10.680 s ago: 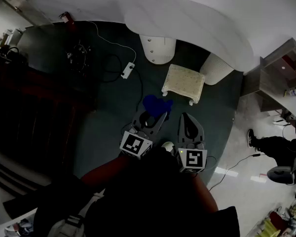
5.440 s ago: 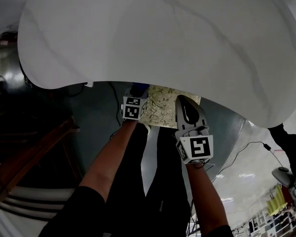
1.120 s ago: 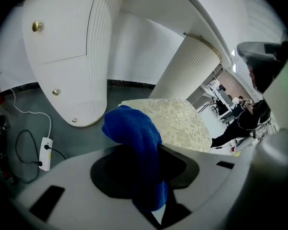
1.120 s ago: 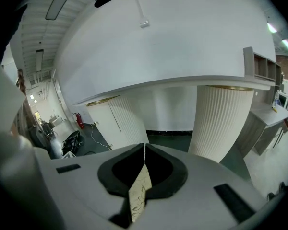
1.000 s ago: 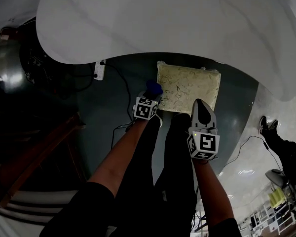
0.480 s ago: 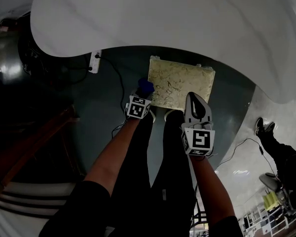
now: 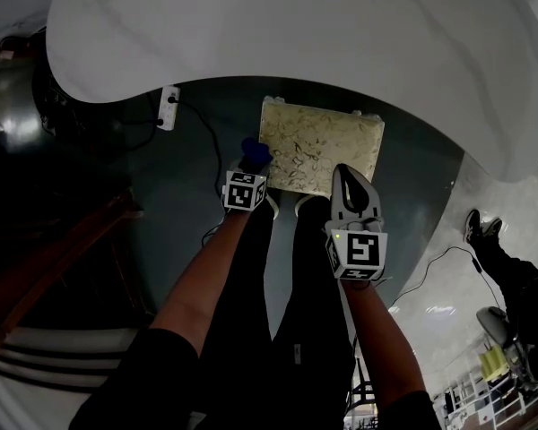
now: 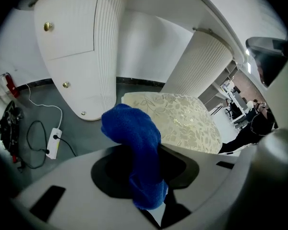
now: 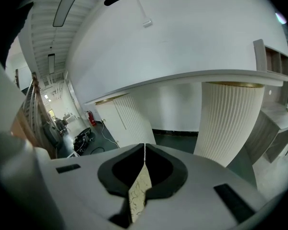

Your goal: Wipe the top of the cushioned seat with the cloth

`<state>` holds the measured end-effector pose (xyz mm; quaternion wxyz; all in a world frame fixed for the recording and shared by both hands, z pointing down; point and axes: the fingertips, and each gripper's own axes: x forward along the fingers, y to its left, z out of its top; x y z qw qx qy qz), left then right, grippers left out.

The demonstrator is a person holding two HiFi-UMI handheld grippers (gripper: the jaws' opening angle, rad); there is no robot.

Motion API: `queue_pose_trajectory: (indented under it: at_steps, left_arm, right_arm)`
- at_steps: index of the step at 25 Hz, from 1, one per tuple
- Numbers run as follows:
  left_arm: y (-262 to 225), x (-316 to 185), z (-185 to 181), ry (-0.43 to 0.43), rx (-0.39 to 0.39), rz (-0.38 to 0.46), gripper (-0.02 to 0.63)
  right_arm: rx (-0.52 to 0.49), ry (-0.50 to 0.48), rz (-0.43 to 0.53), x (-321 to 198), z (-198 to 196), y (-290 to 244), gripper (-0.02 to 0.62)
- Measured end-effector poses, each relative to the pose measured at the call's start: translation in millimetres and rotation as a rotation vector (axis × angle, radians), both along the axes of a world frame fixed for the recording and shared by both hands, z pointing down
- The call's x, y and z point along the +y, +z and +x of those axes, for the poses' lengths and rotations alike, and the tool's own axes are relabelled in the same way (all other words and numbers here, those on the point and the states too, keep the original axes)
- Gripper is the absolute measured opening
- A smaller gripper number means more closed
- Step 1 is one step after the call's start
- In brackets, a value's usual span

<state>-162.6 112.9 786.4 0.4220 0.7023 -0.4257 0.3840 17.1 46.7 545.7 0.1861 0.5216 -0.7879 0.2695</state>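
Note:
The cushioned seat (image 7: 321,143), cream with a leaf pattern, stands on the dark floor under the white table's edge. My left gripper (image 7: 249,170) is shut on the blue cloth (image 7: 254,150), which hangs just off the seat's left edge. In the left gripper view the cloth (image 8: 137,143) bulges up out of the jaws, with the seat (image 8: 182,123) just beyond it. My right gripper (image 7: 342,172) hovers over the seat's near edge, shut and holding nothing. In the right gripper view its jaws (image 9: 144,150) meet, and a sliver of the seat (image 9: 139,190) shows through the slit below them.
A large white tabletop (image 7: 296,34) overhangs the seat. Two fluted white pedestals (image 8: 98,47) (image 8: 204,63) stand behind it. A power strip (image 7: 169,107) with cables lies on the floor to the left. The holder's legs (image 7: 287,276) stand in front; another person (image 7: 511,271) is at right.
Since ten seconds ago both grippers have come from some distance right up to the seat. Over the last second they hold about the same place against it; only the view shifts.

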Motion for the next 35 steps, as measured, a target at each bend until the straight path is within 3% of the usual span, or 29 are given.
queue_pose_trajectory:
  at_steps: [19, 29, 35]
  left_arm:
    - [0, 3, 25, -0.047, -0.068, 0.040, 0.146]
    - [2, 10, 81, 0.015, -0.041, 0.012, 0.146]
    - [0, 9, 95, 0.004, -0.050, 0.012, 0.146]
  right_arm:
    - [-0.029, 0.050, -0.034, 12, 43, 17, 0.038]
    - [-0.073, 0.159, -0.057, 10, 77, 28, 0.038]
    - [-0.070, 0.188, -0.046, 8, 100, 24, 0.038]
